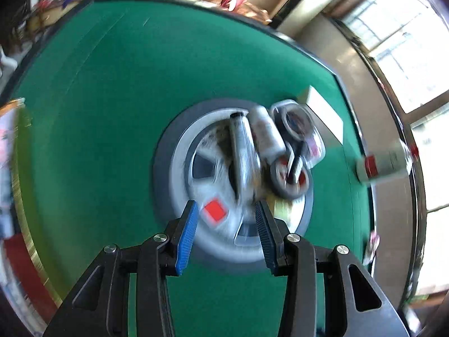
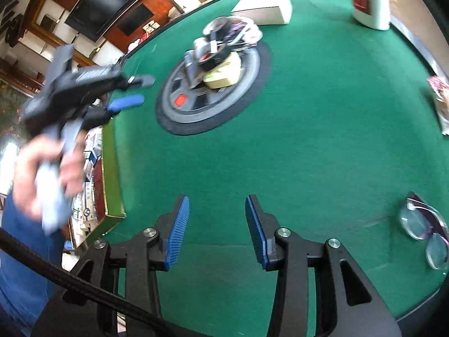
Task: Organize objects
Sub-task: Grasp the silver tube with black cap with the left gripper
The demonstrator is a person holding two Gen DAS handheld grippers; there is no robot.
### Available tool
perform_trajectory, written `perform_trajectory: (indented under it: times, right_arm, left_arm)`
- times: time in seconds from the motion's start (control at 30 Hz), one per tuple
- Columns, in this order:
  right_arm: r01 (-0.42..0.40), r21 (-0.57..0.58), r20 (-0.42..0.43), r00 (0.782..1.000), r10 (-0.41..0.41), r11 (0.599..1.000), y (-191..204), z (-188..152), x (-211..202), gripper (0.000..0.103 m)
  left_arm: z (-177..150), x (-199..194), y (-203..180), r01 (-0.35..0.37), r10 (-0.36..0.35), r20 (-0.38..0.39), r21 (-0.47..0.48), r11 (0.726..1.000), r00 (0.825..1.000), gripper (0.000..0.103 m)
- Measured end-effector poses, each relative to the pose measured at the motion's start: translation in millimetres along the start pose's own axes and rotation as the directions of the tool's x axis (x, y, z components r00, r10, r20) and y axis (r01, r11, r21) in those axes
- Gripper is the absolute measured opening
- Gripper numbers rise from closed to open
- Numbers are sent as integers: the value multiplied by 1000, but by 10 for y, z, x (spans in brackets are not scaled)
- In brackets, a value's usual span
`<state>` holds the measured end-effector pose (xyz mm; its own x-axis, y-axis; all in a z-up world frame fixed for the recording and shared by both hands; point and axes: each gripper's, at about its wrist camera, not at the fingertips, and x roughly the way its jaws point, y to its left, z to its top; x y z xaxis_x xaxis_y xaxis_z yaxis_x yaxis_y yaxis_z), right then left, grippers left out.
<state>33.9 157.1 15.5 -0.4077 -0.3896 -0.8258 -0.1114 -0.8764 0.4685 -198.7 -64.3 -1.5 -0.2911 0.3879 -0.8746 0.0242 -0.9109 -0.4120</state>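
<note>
Where the green felt table (image 2: 308, 140) carries a round grey hub-like tray (image 1: 182, 168), the gathered items lie piled on it: a grey tube (image 1: 242, 146), a white bottle (image 1: 266, 134), tape rolls (image 1: 291, 177) and a cream roll (image 2: 224, 70). A white box (image 2: 266, 8) sits just beyond; spectacles (image 2: 423, 233) lie well apart. Left gripper (image 1: 227, 230): jaws parted, nothing between. Right gripper (image 2: 216, 230): jaws parted, empty, over bare felt.

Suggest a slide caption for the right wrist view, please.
Open right gripper over green table; left gripper nears the piled round tray.
</note>
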Motion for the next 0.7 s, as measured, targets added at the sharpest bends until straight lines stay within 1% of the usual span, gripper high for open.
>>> perform_trajectory:
  times: [0.03, 0.07, 0.1, 0.17, 0.27, 0.33, 0.43, 0.53, 0.6, 0.7]
  right_arm:
    - [5, 4, 2, 1000, -5, 1000, -61, -10, -43, 40]
    - [11, 10, 4, 1000, -11, 1000, -135, -23, -90, 40]
    - [13, 15, 5, 1000, -13, 1000, -184, -35, -122, 40]
    - [21, 30, 5, 1000, -21, 999, -324, -59, -195, 40]
    - [30, 56, 4, 1000, -31, 998, -519, -74, -273, 40]
    - [40, 72, 6, 999, -40, 997, -627, -77, -307, 40]
    - [45, 91, 7, 999, -46, 995, -759, -81, -348, 40]
    - [47, 105, 9, 999, -48, 993, -859, -71, -376, 40]
    - [48, 106, 6, 999, -49, 993, -869, -65, -358, 40]
    - [47, 96, 5, 999, -47, 994, -827, -8, -308, 40]
  left_arm:
    - [88, 86, -19, -6, 6, 2, -26, 1000, 1000, 37]
    - [157, 134, -37, -28, 29, 18, -43, 999, 999, 36]
    - [218, 186, -70, -47, 48, 27, -43, 998, 998, 37]
    - [360, 353, -139, -88, 88, 9, -39, 995, 996, 37]
    - [470, 526, -183, -112, 111, -16, -55, 992, 994, 37]
    - [514, 573, -233, -120, 120, 2, -58, 991, 993, 37]
    - [587, 652, -309, -173, 173, 19, -31, 984, 985, 37]
    - [608, 665, -329, -203, 203, 37, 0, 979, 979, 36]
    - [544, 647, -332, -226, 225, 55, 24, 974, 973, 22]
    - [329, 569, -296, -252, 246, 85, 72, 965, 965, 21]
